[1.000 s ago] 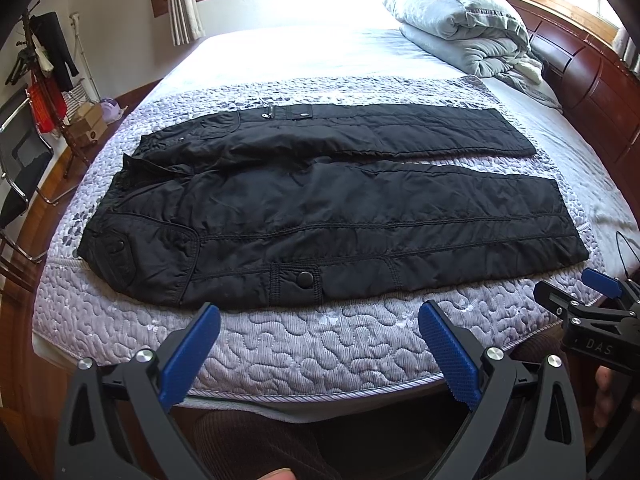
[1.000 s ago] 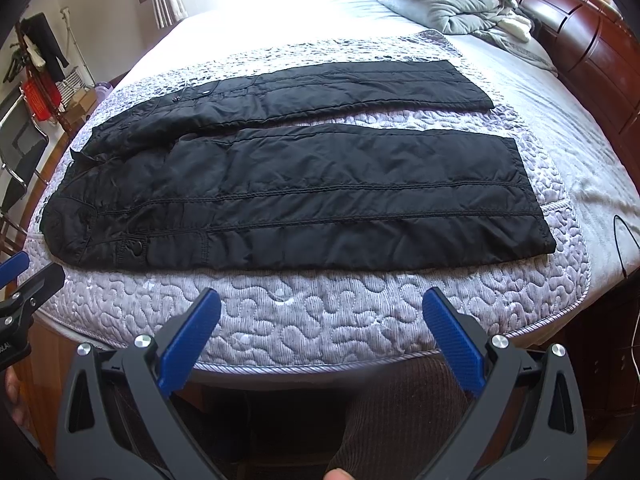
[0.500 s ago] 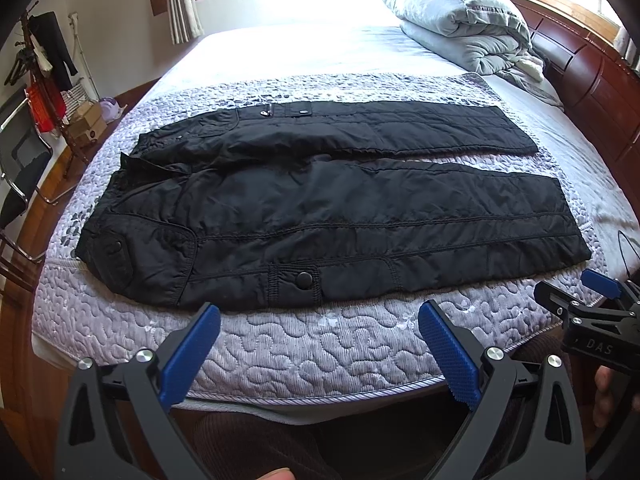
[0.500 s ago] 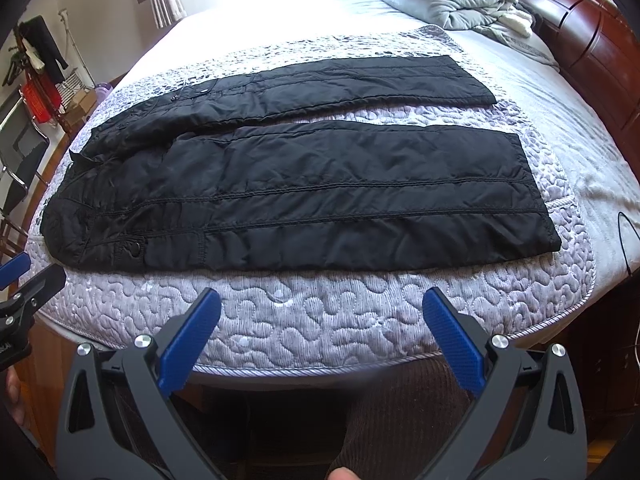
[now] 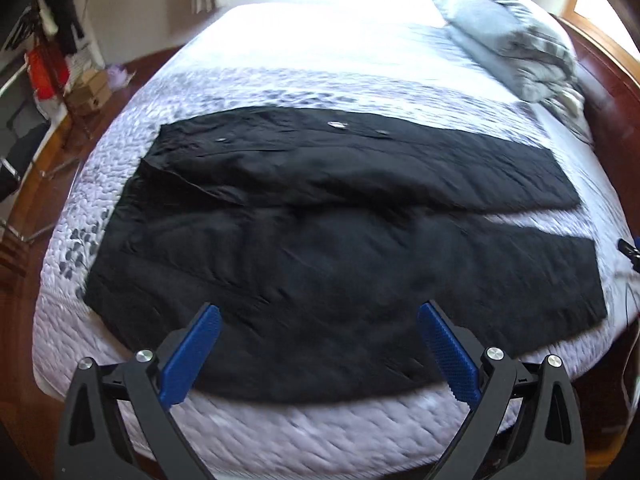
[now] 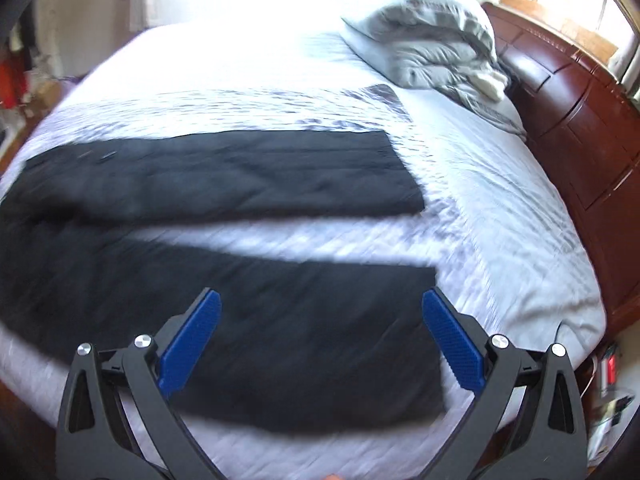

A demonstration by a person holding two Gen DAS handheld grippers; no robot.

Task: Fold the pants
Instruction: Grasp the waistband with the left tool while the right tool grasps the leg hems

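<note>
black pants (image 5: 344, 248) flat, beyond spread jaws

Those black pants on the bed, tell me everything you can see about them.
The black pants lie flat and unfolded on the pale quilted bedcover, waist toward the left, both legs stretching right. The legs are parted, with a wedge of cover showing between them; the near leg ends in a straight hem, as does the far leg. The fabric looks matte and slightly padded. A few small metal snaps glint on the far side. Neither claw touches them.
</note>
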